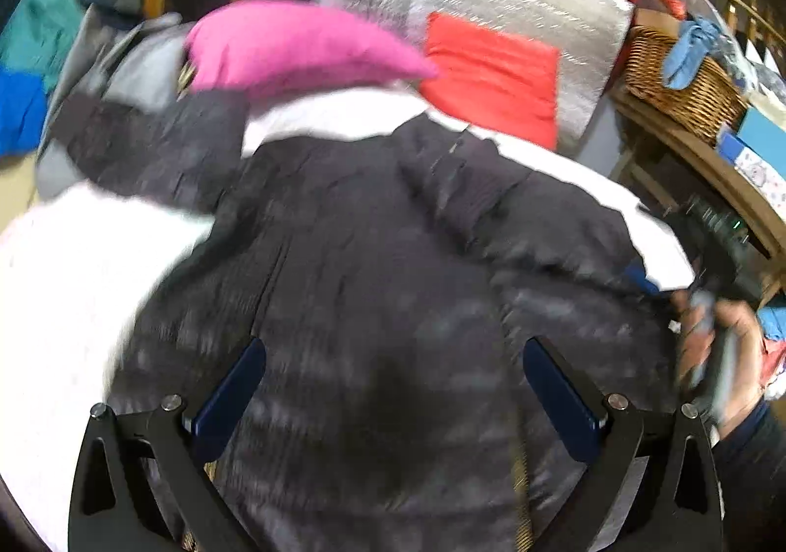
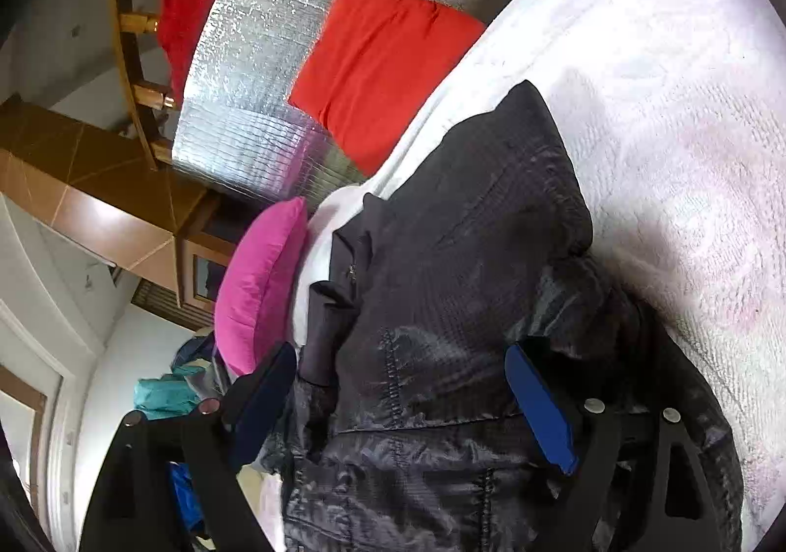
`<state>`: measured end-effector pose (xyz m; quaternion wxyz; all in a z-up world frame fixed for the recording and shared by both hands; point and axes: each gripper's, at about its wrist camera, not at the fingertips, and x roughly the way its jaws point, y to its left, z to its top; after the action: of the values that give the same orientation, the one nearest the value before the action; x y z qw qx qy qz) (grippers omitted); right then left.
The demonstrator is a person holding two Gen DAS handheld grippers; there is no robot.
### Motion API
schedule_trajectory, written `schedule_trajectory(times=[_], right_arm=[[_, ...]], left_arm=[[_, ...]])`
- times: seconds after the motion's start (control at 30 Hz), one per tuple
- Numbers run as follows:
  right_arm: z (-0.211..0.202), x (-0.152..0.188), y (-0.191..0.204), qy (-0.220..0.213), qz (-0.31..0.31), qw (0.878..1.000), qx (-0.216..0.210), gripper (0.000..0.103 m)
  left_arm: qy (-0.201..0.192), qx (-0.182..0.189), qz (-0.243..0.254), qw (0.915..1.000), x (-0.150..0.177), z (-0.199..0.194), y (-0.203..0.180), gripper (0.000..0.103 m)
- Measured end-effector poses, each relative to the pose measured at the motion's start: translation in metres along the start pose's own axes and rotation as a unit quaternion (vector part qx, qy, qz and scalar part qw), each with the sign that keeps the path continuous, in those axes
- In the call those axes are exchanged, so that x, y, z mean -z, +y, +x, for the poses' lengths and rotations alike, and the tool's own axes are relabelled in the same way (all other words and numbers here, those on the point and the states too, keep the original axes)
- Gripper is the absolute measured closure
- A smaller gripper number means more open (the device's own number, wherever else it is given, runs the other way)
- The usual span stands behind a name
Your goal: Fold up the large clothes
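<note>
Dark jacket [image 1: 373, 267] on white bedspread [image 1: 64, 277], pink pillow [image 1: 294, 43] and red cushion [image 1: 491, 75] behind, both tools wide, empty

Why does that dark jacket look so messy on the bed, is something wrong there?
Nothing looks damaged or spilled. The dark jacket simply lies unfolded and rumpled on the white bedspread, one sleeve flung out toward the pink pillow. Both grippers, left and right, are open above it.

White bed [image 1: 73, 267]; dark jacket [image 1: 373, 257] on it
</note>
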<state>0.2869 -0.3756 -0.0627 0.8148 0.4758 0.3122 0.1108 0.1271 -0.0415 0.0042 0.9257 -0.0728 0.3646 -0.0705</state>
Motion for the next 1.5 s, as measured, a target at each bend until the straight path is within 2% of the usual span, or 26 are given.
schedule_trajectory(times=[0.13,0.2,0.27,0.33,0.47,0.5,0.53,0.57,0.63,0.67,0.7,0.73,0.77,0.87,0.97,1.1,1.23,1.33,1.4,1.5], right_arm=[[0.002,0.008,0.0,-0.013,-0.024,1.0,-0.002,0.014],[0.0,0.01,-0.002,-0.018,-0.043,0.999,-0.001,0.014],[0.0,0.015,0.0,-0.022,-0.066,0.998,0.003,0.014],[0.0,0.017,0.001,-0.027,-0.073,0.997,0.003,0.014],[-0.001,0.019,-0.001,-0.03,-0.08,0.996,0.002,0.014],[-0.001,0.019,-0.002,-0.03,-0.083,0.996,0.003,0.014],[-0.001,0.019,-0.001,-0.031,-0.085,0.996,0.003,0.014],[-0.002,0.02,-0.001,-0.03,-0.086,0.996,0.002,0.014],[-0.002,0.02,-0.001,-0.029,-0.087,0.996,0.002,0.014],[-0.001,0.02,-0.001,-0.029,-0.087,0.996,0.002,0.014],[-0.001,0.02,-0.001,-0.03,-0.089,0.996,0.002,0.014],[-0.001,0.02,0.0,-0.03,-0.091,0.995,0.005,0.014],[-0.001,0.021,0.0,-0.03,-0.093,0.995,0.006,0.014],[-0.001,0.022,0.001,-0.03,-0.096,0.995,0.011,0.014],[0.0,0.022,0.002,-0.028,-0.098,0.995,0.016,0.014],[-0.003,0.017,0.001,-0.016,-0.076,0.997,0.01,0.014],[-0.028,0.009,-0.002,-0.006,-0.018,1.0,-0.017,0.014],[-0.057,0.005,-0.007,-0.023,-0.003,0.999,-0.026,0.014],[-0.071,0.002,-0.01,-0.033,-0.001,0.999,-0.021,0.014],[-0.081,0.002,-0.018,-0.031,-0.003,1.0,0.001,0.014]], left_arm=[[0.012,-0.006,0.055,0.9984,-0.054,0.023,-0.039,0.0],[0.019,-0.034,0.094,0.9948,-0.076,0.051,-0.061,0.0],[0.041,-0.061,0.128,0.989,-0.091,0.085,-0.08,0.0],[0.078,-0.084,0.166,0.9795,-0.097,0.123,-0.096,0.0],[0.108,-0.119,0.201,0.9664,-0.1,0.167,-0.11,0.002],[0.112,-0.129,0.205,0.9636,-0.101,0.173,-0.108,0.013],[0.12,-0.14,0.207,0.9607,-0.101,0.179,-0.105,0.038],[0.13,-0.135,0.196,0.9626,-0.103,0.184,-0.096,0.048],[0.125,-0.113,0.124,0.9779,-0.108,0.176,-0.067,0.068],[0.111,-0.111,0.087,0.9838,-0.109,0.167,-0.05,0.071],[0.092,-0.093,0.042,0.9906,-0.108,0.156,-0.031,0.072],[0.08,-0.07,0.005,0.9943,-0.104,0.147,-0.013,0.072],[0.075,-0.064,-0.019,0.995,-0.101,0.142,-0.001,0.072],[0.093,-0.062,-0.085,0.9901,-0.085,0.143,0.04,0.074],[0.123,-0.02,-0.141,0.9821,-0.071,0.152,0.068,0.073],[0.126,0.019,-0.195,0.9724,-0.068,0.151,0.086,0.061],[0.128,0.026,-0.212,0.9687,-0.075,0.152,0.091,0.05],[0.12,0.037,-0.229,0.9654,-0.078,0.147,0.092,0.045],[0.106,0.061,-0.238,0.9634,-0.077,0.14,0.093,0.04],[0.083,0.069,-0.241,0.9646,-0.071,0.121,0.096,0.031]])
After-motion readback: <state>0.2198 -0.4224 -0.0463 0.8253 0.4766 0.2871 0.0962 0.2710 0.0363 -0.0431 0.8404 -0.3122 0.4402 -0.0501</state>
